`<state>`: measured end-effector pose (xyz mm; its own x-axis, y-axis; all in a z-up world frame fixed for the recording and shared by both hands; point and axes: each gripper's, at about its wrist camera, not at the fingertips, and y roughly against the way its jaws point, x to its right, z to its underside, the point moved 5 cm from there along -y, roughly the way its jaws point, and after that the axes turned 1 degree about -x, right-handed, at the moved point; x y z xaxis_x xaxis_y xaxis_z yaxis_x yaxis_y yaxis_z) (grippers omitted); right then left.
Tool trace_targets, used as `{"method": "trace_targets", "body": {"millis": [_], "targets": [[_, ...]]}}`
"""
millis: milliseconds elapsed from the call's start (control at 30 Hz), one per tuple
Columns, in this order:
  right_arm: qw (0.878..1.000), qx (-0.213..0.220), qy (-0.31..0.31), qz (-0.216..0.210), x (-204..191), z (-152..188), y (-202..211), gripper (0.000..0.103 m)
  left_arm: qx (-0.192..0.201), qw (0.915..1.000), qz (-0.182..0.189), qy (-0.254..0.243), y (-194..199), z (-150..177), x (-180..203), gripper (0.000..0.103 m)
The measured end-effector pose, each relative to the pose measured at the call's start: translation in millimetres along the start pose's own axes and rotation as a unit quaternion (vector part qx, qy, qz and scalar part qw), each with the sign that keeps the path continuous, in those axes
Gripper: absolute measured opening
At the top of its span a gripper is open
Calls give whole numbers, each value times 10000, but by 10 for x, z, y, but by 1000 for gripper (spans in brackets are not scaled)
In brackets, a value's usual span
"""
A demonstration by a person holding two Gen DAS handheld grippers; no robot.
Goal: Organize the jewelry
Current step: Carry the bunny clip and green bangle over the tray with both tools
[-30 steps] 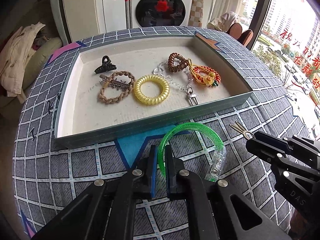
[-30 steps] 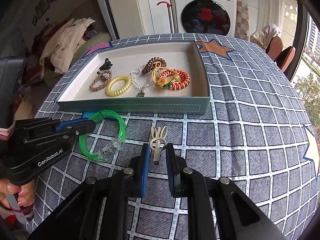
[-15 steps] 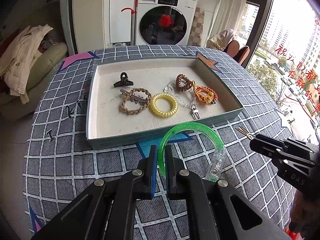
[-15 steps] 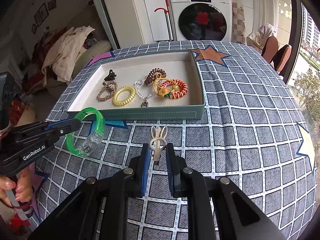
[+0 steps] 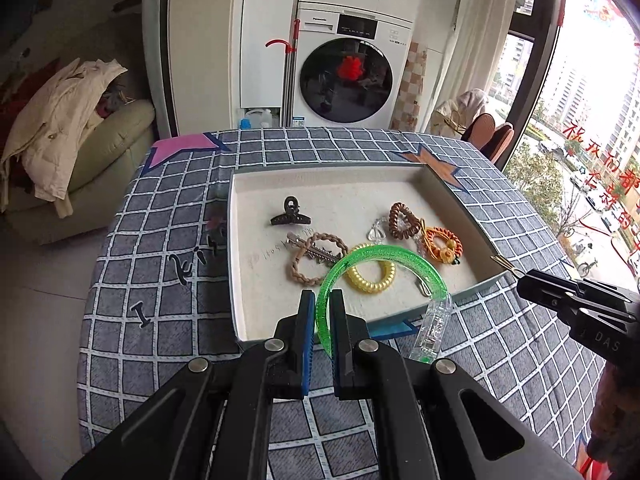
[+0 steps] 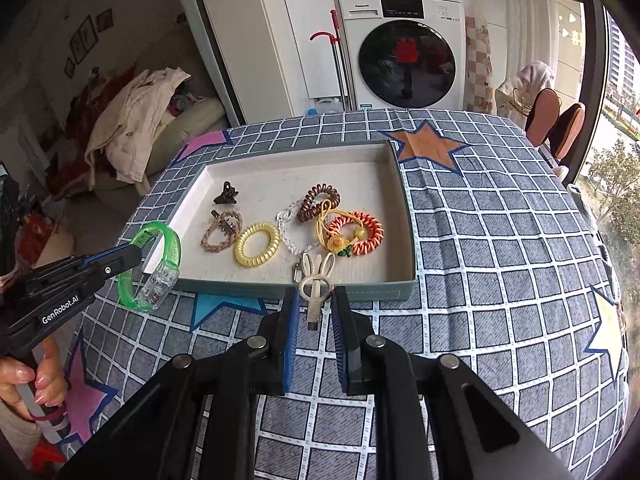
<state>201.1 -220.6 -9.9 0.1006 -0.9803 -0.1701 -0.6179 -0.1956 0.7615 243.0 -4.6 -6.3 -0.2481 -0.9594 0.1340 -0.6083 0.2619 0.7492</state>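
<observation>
Here, in the left wrist view, a green bangle point(image 5: 376, 264) is being pinched edgewise by the left gripper point(image 5: 319, 312), its arch standing over the tray's point(image 5: 234, 248) near wall, clear clasp end hanging outside. Bare tray floor is being left open at the left.

In the right wrist view, a bunny clip point(image 6: 316, 280) is being pinched by the right gripper point(image 6: 314, 312), long axis running away from the camera, ears pointing at the tray point(image 6: 406, 216). The near wall is being overlapped by the ears; open cloth point(image 6: 500, 248) is lying to the right.
</observation>
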Motion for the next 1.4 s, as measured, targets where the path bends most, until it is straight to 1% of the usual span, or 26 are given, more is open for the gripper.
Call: {"method": "trace_targets", "body": {"millis": [233,433,600,900,1233,1400], "targets": [[10000,20,8,66,34,-297,-206,18,-10,9999,-81,63,-210,-270,-103,26],[9999,35,-57,148,129,-585,-434,18,-148,9997,-150,98,-493,-418,-105,26],[9997,23,-122,233,206,-729,-641,18,-300,9991,-273,99,-733,-485,-104,26],[9992,-200,-257,244,259,-718,-1029,18,-520,9971,-555,-19,-1007,-426,-127,26],[9979,-437,-399,271,357,-590,-1251,18,-630,9952,-722,-181,-1155,-340,-78,27],[9983,-400,-310,290,349,-575,-1251,18,-593,9936,-869,-411,-1178,-327,-12,27]]}}
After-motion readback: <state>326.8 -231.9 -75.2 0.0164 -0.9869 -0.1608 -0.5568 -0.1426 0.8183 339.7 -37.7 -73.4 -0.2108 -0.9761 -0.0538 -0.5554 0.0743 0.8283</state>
